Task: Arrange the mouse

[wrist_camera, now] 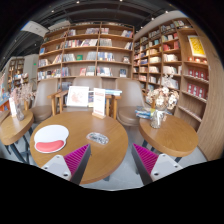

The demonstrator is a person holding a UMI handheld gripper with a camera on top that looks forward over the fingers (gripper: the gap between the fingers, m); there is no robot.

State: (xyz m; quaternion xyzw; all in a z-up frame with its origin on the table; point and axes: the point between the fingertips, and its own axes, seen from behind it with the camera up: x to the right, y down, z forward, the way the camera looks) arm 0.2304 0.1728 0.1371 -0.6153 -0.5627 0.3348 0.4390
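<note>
A small silver-grey mouse (97, 137) lies on a round wooden table (85, 150), ahead of my fingers and a little left of the gap's middle. A white and red round mouse pad (50, 139) lies on the same table, left of the mouse. My gripper (110, 160) is open and empty, held above the table's near edge. Its left finger's pink pad (74, 158) is over the table's front rim. Its right finger's pad (147, 158) is off the table, over the floor.
A second round table (170, 133) with a flower vase (158, 103) stands to the right. A wooden chair (86, 100) stands behind the main table. Another round table (12, 125) is at the left. Bookshelves (90, 55) line the back and right walls.
</note>
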